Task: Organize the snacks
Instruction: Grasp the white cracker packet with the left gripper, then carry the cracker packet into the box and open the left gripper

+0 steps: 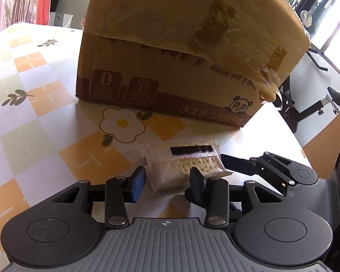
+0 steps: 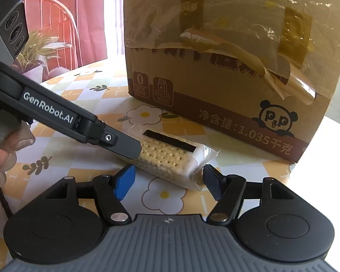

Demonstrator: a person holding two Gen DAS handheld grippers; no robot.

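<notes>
Cracker packet [image 1: 188, 165] flat on desk [image 1: 45, 117] before cardboard box [image 1: 181, 52], left gripper [image 1: 167, 179] and right gripper [image 2: 167, 181] both spread, straddling opposite ends; probably best to close one squarely across the short sides, gently, avoiding crushing.

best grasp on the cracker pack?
Grip the cracker pack across its narrow width at mid-length, coming from above. It lies flat on the table, long and stiff, with flimsy crimped ends. Both grippers, left and right, are open around it.
</notes>
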